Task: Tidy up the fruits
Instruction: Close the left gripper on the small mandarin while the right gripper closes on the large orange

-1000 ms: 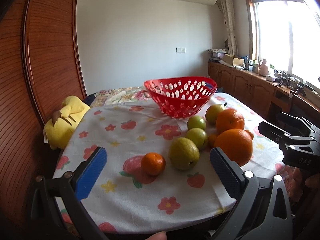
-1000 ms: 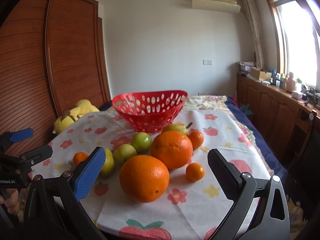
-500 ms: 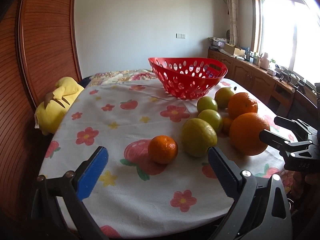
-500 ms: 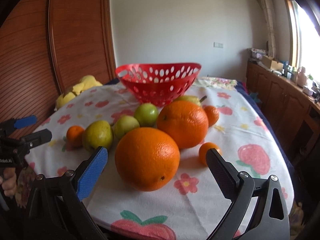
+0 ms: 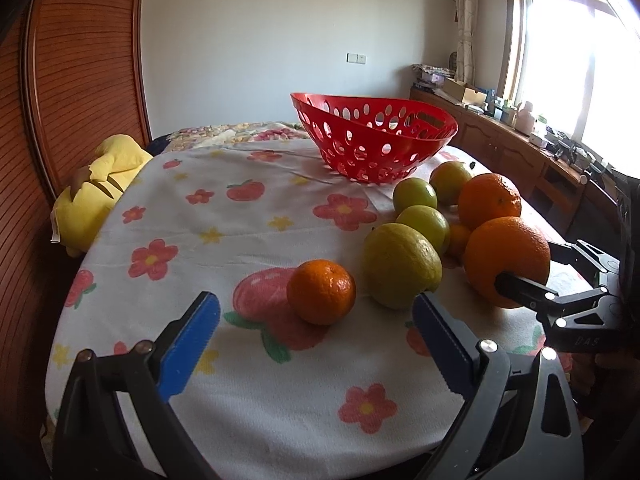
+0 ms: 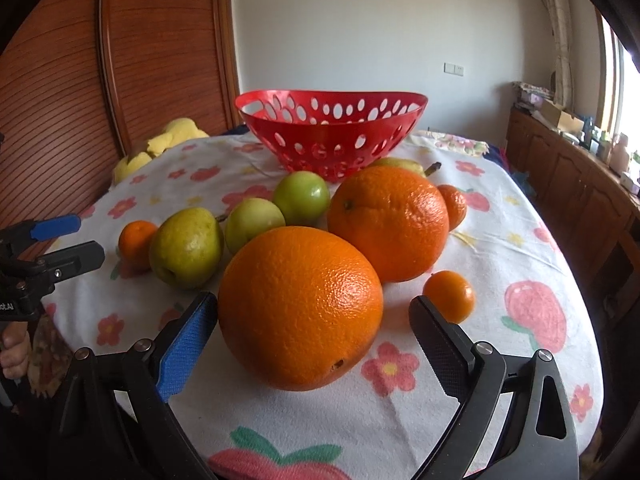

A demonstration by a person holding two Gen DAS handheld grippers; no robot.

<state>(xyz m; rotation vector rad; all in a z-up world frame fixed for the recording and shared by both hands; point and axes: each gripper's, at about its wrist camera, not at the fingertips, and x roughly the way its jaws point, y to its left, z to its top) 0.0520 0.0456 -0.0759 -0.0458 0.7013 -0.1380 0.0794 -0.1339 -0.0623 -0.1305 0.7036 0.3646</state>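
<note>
Altogether nine fruits lie in front of the empty red basket (image 6: 331, 136) on the flowered cloth (image 6: 512, 248): two large oranges (image 6: 300, 306), three small mandarins (image 6: 449, 295), two green apples (image 6: 302, 197) and two pears (image 6: 186, 247). The left gripper (image 5: 316, 322) and the right gripper (image 6: 313, 322) have just narrowed slightly, yet both gape wide, gripping nothing; the near orange sits between the right's pads.

Each black tool (image 6: 314, 330) has ridged blue pads (image 6: 182, 350) (silver screws).

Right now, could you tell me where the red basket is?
The red basket stands empty at the far middle of the table in the right wrist view, just behind the fruit cluster, nearest a green apple and the rear orange.
</note>
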